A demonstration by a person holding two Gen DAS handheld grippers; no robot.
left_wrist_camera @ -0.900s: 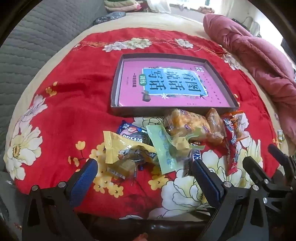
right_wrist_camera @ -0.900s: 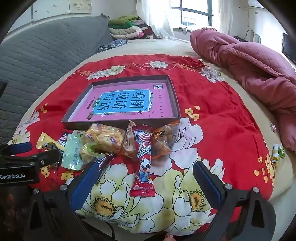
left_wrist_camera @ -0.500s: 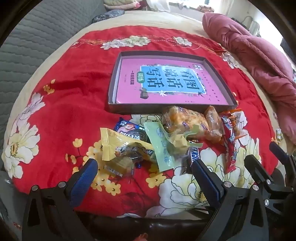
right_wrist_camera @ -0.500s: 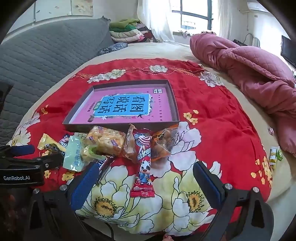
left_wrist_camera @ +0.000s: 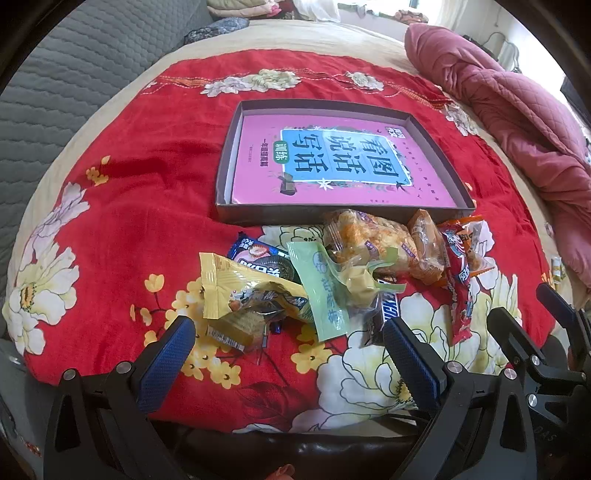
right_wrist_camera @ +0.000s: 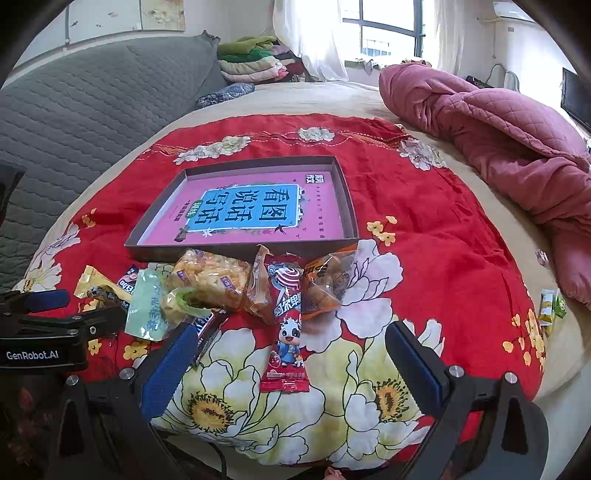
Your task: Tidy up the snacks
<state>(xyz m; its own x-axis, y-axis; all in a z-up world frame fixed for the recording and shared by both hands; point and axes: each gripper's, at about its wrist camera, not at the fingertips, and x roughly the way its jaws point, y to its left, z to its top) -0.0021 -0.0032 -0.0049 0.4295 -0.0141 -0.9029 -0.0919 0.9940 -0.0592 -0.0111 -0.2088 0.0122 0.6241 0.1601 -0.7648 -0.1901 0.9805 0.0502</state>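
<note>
both the left gripper (left_wrist_camera: 284, 347) and right gripper (right_wrist_camera: 288, 354) are spread wide, holding nothing. snacks (left_wrist_camera: 354, 266) lie just near of the tray (left_wrist_camera: 332, 216). only the right view shows the window (right_wrist_camera: 384, 33).

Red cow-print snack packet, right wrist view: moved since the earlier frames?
No. The red cow-print packet lies where it did: top end near the tray's front wall, bottom end on the yellow-centred flower.

A jumble of wrapped snacks (left_wrist_camera: 354, 273) lies on the red flowered cloth (left_wrist_camera: 122, 206), just before a shallow dark tray (left_wrist_camera: 332, 218) lined with a pink book cover; a long red packet (right_wrist_camera: 286, 332) juts nearest.
</note>
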